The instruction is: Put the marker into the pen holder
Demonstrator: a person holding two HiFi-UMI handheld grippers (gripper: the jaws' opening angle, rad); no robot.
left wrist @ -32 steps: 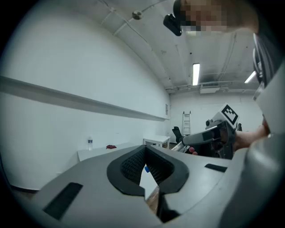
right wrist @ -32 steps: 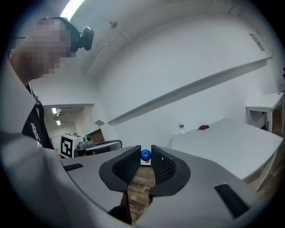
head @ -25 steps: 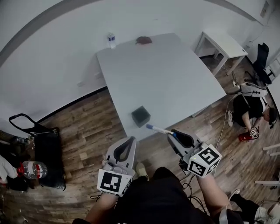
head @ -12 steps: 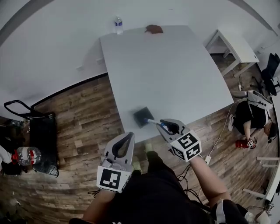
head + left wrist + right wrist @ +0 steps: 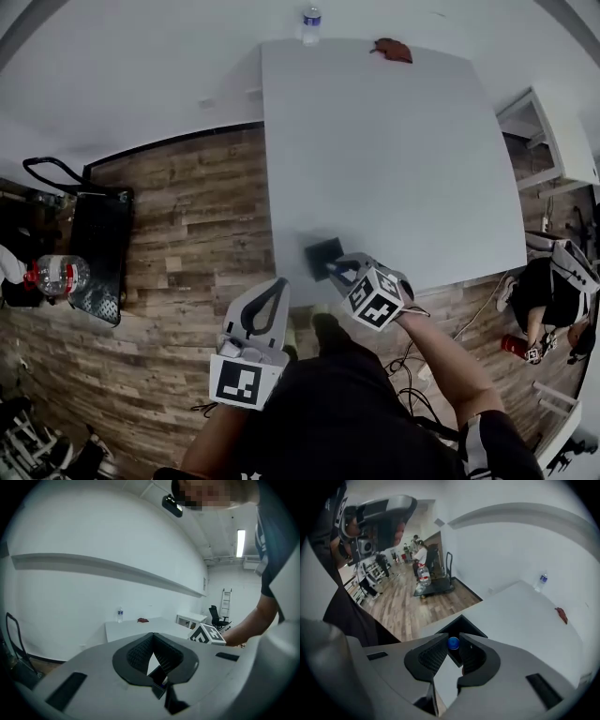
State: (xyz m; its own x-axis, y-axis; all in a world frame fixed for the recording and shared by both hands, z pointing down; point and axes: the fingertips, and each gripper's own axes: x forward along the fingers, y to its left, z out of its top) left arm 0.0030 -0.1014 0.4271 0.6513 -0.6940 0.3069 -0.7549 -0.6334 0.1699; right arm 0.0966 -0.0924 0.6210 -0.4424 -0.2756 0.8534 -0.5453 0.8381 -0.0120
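The black square pen holder stands near the front edge of the grey-white table. My right gripper hangs right over it, marker cube toward me. In the right gripper view the jaws of that gripper are shut on the marker, whose blue end shows between them above the holder's dark opening. The rest of the marker is hidden. My left gripper hovers off the table's front left, over the wood floor; its jaws meet at the tips with nothing between them.
A water bottle and a small reddish-brown thing sit at the table's far edge. A black cart with a bottle stands at left. A second white table and a seated person are at right.
My right gripper has carried the marker leftward from beside the pen holder to directly above it. The left gripper has held its place. The head view has swung over the table.
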